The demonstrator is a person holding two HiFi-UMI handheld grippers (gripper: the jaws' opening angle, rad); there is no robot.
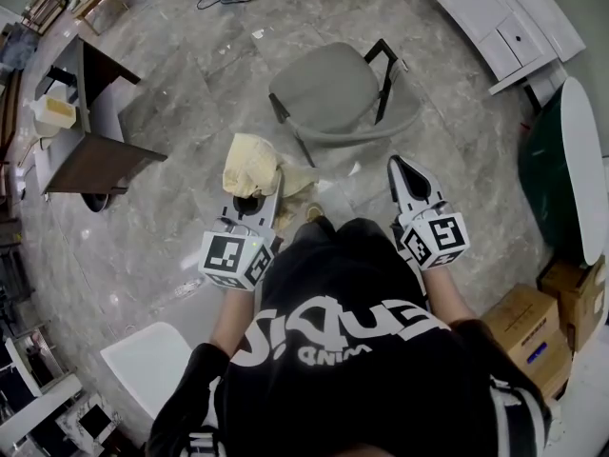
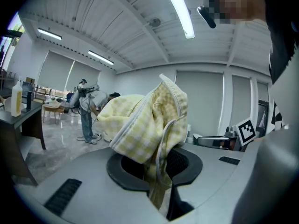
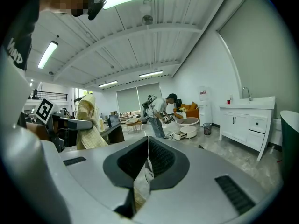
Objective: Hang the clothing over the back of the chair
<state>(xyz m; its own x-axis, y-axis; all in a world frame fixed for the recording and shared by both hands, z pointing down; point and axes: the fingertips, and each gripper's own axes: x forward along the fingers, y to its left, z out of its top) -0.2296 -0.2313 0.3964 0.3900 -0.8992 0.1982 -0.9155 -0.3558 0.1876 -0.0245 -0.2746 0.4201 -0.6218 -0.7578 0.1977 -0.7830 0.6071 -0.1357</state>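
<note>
Clothing (image 1: pixel 249 165) sits at left gripper (image 1: pixel 255 201) tip, chair (image 1: pixel 333 93) just beyond; desk (image 1: pixel 95 150) to L, cabinet (image 1: pixel 504 17) far R, boxes (image 1: pixel 538 336) near R.

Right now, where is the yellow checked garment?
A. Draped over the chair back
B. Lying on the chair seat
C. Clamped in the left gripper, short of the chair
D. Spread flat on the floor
C: the left gripper has its jaws closed on the yellow checked garment, and in the head view the grey chair ahead has nothing on its seat or back.
</note>
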